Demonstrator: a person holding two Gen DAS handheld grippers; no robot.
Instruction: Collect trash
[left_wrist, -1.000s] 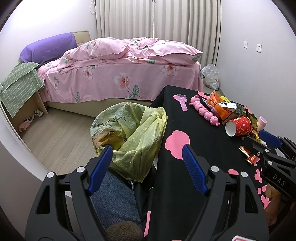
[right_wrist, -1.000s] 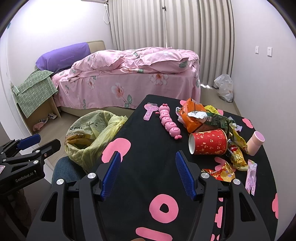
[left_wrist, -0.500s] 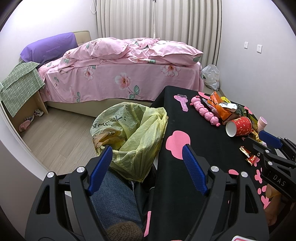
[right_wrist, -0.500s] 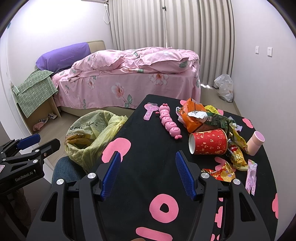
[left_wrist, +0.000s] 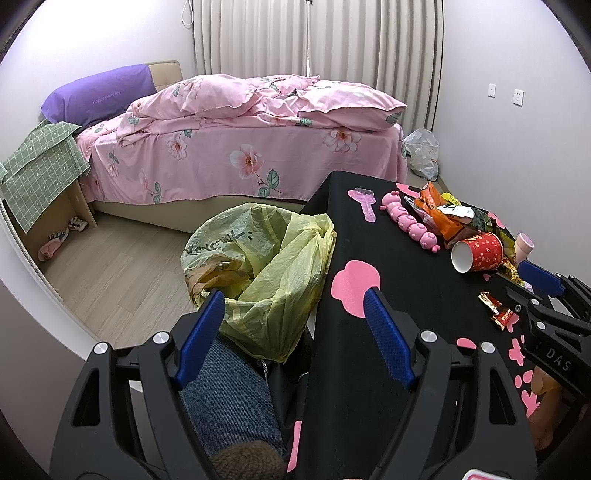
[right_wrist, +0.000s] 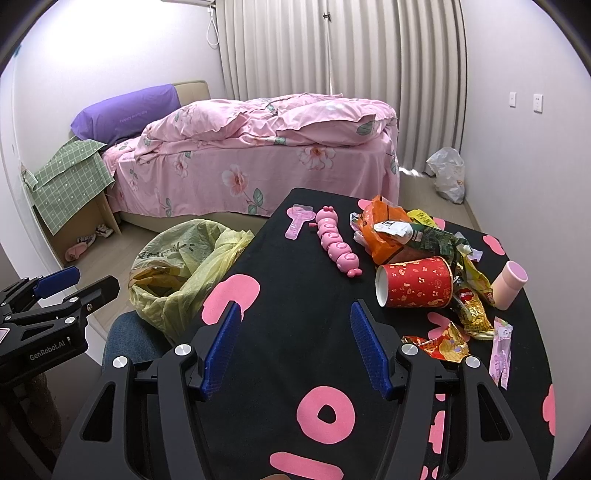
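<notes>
Barely begun: right gripper (right_wrist: 295, 347) and left gripper (left_wrist: 295, 332) both spread, empty; red paper cup (right_wrist: 415, 282), wrappers (right_wrist: 439, 343) heaped at table's (right_wrist: 288, 295) far-right edge; yellow trash bag (left_wrist: 266, 269) waiting off left edge.

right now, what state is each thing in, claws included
left claw: open, empty
right claw: open, empty
red paper cup: tipped on its side, mouth toward the claws
yellow trash bag: open, beside the table
pink cup: leaning, open end up
orange bag: crumpled on the table
</notes>
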